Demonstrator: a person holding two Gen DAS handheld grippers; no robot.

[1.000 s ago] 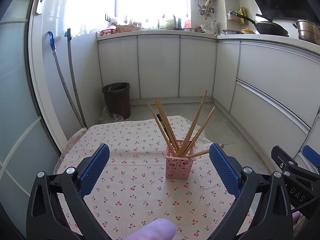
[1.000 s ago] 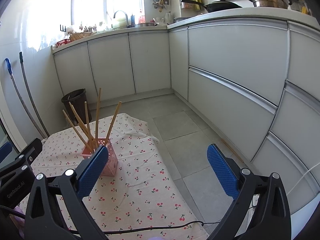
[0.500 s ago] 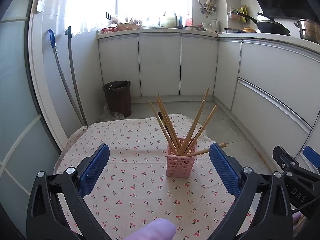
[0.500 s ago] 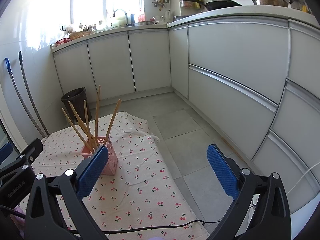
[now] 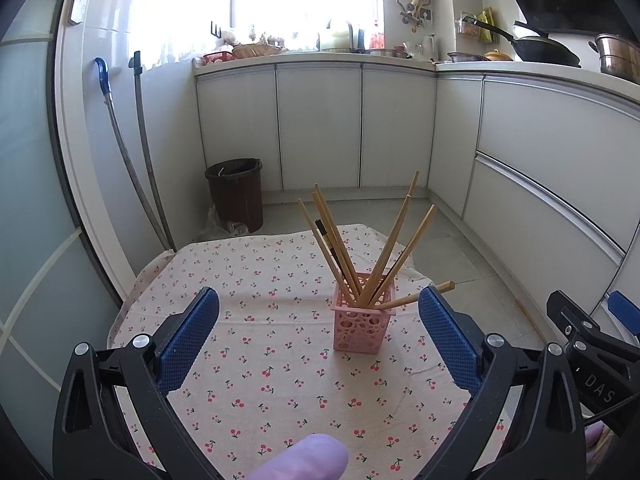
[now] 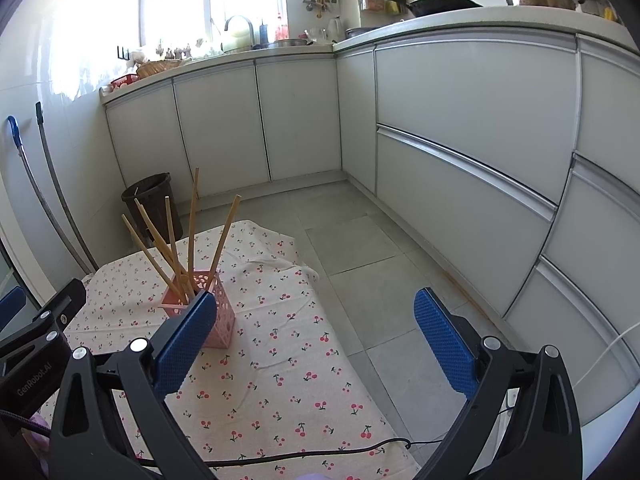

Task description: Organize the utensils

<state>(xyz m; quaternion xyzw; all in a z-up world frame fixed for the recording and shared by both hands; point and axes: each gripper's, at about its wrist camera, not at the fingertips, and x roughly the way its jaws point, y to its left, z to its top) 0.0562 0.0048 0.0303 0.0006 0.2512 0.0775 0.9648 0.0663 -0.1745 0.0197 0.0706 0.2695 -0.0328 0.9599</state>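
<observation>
Chopsticks (image 5: 362, 256): I see them all standing in the pink holder (image 5: 362, 328), fanned out to both sides, one leaning low to the right over the rim
Left tongs (image 5: 318, 322): I hold these spread wide, nothing between the blue pads (image 5: 188, 340), hovering short of the holder, which sits between the two fingers in the left wrist view
Right tongs (image 6: 316, 322): spread wide too, gripping nothing; the holder (image 6: 218, 320) sits just behind my left-hand pad (image 6: 182, 346), with bare floor tiles between the fingers
Holder: upright on the cherry-print cloth (image 5: 280, 364), toward its far right part
Cloth: spread over a low surface on the tiled floor (image 6: 360, 248); a black cable (image 6: 280, 458) crosses its near edge
Surroundings: a dark bin (image 5: 236, 192) stands against the white cabinets (image 5: 320, 128); two mop handles (image 5: 136, 168) lean on the wall to the left
</observation>
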